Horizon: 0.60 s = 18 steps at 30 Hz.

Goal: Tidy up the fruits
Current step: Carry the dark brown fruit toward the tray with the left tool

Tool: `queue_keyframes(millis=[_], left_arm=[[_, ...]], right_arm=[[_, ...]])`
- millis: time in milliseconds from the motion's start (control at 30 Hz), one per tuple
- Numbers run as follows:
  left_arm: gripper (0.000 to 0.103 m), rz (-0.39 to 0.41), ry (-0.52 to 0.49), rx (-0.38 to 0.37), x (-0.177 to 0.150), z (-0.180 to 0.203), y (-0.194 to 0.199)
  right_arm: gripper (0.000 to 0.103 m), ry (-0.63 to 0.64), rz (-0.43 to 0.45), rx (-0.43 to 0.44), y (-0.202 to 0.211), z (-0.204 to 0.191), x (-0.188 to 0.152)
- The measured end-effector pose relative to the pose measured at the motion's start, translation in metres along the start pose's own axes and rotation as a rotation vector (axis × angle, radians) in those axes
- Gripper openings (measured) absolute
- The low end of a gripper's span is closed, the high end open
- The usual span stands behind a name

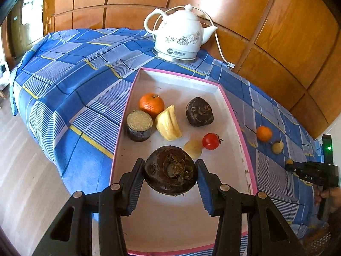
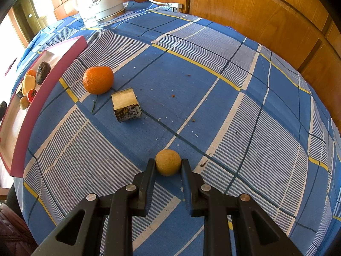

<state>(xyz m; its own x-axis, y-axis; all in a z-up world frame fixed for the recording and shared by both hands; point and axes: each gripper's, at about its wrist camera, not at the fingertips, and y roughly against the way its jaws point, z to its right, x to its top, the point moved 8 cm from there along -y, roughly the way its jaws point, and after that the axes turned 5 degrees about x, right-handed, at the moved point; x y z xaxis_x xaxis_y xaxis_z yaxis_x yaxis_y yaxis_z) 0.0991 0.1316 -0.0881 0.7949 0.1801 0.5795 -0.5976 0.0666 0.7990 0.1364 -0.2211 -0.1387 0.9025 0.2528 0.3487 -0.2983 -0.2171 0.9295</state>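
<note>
Fruits: sorted partly into a tray (image 1: 234, 115), partly loose on the cloth (image 2: 213, 106).
Surface: table under a blue plaid cloth with white stripes and thin yellow lines; crumbs scattered on it in the right wrist view.
Room: wood-panel wall (image 1: 277, 32) behind the table; pale floor to the left; bright window at far left.
Kettle (image 1: 181, 36): white, flower print, on a metal base at the far edge of the table, just beyond the tray; white cord runs off to the right.
Tray: shallow box, pink rim, pale inside, lying on the cloth.
Tray contents: orange (image 1: 151, 104) far left; cut cane piece (image 1: 139, 125) just near of it, upright; yellow wedge (image 1: 168, 123) touching the orange; dark root (image 1: 199, 112) to the right, apart; tomato (image 1: 211, 141) nearer, with a pale fruit (image 1: 193, 149) just beside it.
Left gripper (image 1: 170, 171): clamped on a dark hairy corm (image 1: 170, 170), one pad on each side, over the near part of the tray.
Loose on cloth: second orange (image 2: 98, 80) right of the tray; bark-sided block (image 2: 126, 104) just beside it; small tan ball (image 2: 168, 162) well nearer.
Right gripper (image 2: 168, 166): jaws closed against the tan ball, which sits on the cloth.
Hand (image 1: 328, 196): holds the right gripper's handle, at the right edge of the left wrist view.
</note>
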Motion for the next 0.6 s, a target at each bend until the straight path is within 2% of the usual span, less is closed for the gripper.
queue_keyframes(millis=[133, 267, 433, 600], left_arm=[[0.048, 0.016, -0.036, 0.043, 0.003, 0.003, 0.0], [0.048, 0.072, -0.106, 0.095, 0.006, 0.011, 0.009], [0.048, 0.115, -0.162, 0.105, 0.009, 0.022, 0.018], [0.048, 0.124, -0.192, 0.095, 0.007, 0.031, 0.021]], right_arm=[[0.024, 0.002, 0.0, -0.003, 0.0, 0.0, 0.0], [0.024, 0.002, 0.0, -0.003, 0.0, 0.0, 0.0], [0.024, 0.002, 0.001, -0.004, 0.0, 0.0, 0.0], [0.024, 0.004, 0.001, -0.007, 0.0, 0.0, 0.0]])
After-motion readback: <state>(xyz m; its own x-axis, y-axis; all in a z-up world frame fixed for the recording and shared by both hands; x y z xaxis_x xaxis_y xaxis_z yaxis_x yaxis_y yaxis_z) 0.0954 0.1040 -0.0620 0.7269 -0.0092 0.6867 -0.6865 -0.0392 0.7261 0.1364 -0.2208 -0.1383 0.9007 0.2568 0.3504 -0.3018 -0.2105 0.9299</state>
